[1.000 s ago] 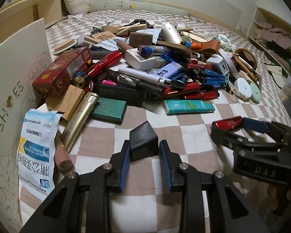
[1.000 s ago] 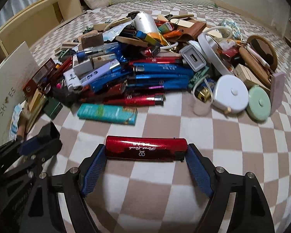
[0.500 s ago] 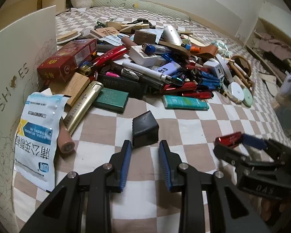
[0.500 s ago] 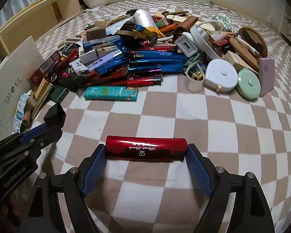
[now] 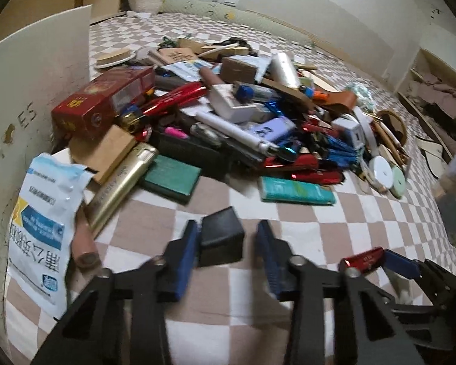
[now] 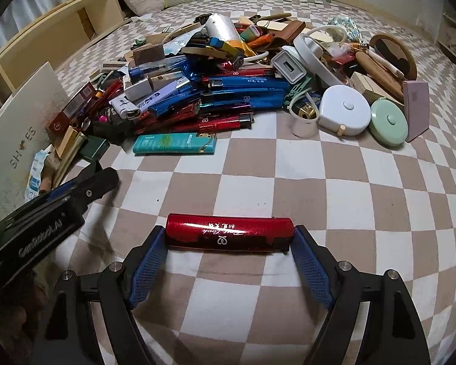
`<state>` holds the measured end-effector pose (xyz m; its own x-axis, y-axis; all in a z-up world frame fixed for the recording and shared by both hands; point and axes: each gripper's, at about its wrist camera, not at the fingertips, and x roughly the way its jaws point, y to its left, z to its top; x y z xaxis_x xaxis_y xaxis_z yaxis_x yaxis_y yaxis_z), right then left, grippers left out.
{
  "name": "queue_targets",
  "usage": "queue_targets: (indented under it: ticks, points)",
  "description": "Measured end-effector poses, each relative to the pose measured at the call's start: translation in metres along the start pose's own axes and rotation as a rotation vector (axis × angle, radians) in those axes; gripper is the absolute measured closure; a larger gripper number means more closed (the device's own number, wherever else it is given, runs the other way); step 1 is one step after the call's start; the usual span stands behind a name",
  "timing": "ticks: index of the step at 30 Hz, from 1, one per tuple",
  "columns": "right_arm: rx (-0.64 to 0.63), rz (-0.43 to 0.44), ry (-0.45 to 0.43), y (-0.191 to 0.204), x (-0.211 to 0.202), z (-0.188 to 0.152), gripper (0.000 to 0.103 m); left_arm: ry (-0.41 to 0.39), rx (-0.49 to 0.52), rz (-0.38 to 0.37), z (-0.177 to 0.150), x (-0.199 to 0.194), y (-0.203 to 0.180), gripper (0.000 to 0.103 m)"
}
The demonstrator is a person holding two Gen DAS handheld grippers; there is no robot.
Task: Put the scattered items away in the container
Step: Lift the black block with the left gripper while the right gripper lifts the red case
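Note:
A big pile of scattered items [image 5: 243, 127] lies on the checkered cloth; it also shows in the right wrist view [image 6: 222, 85]. My left gripper [image 5: 225, 243] is open, with a small black box [image 5: 222, 238] between its blue pads, against the left pad and apart from the right one. My right gripper [image 6: 229, 237] is shut on a red lighter [image 6: 229, 234] held crosswise, above the cloth; the lighter's end shows in the left wrist view [image 5: 361, 258]. A white "SHOES" box [image 5: 30, 91] stands at the left.
A blue-and-white packet [image 5: 42, 225], a gold lighter [image 5: 118, 182] and a green box [image 5: 171, 178] lie near the box wall. A teal pack [image 6: 174, 147] lies in front of the pile. White and green round cases [image 6: 364, 115] sit at the right.
My left gripper moved forward, so the black box now sits between its pads. My right gripper with the red lighter pulled back and lifted from the pile.

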<state>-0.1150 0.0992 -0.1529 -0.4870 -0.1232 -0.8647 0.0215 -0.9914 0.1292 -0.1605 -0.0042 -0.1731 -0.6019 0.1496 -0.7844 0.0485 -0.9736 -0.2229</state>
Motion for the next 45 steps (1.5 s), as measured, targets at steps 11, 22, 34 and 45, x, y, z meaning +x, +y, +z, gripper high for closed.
queue_targets:
  ticks: [11, 22, 34, 45]
  points:
    - [0.007, 0.003, -0.006, 0.000, 0.000, 0.002, 0.020, 0.025, 0.018, -0.026, -0.013, -0.016, 0.003, 0.076]
    - [0.010, -0.011, -0.005, 0.005, -0.007, -0.010, 0.020, 0.049, 0.021, -0.035, -0.031, -0.034, 0.005, 0.076]
    - [0.021, 0.023, -0.015, 0.014, -0.025, -0.023, 0.020, 0.064, 0.038, -0.047, -0.037, -0.056, 0.003, 0.076]
    - [-0.003, 0.022, -0.133, 0.023, -0.068, 0.001, 0.020, -0.015, 0.076, -0.076, -0.005, -0.091, -0.001, 0.076]
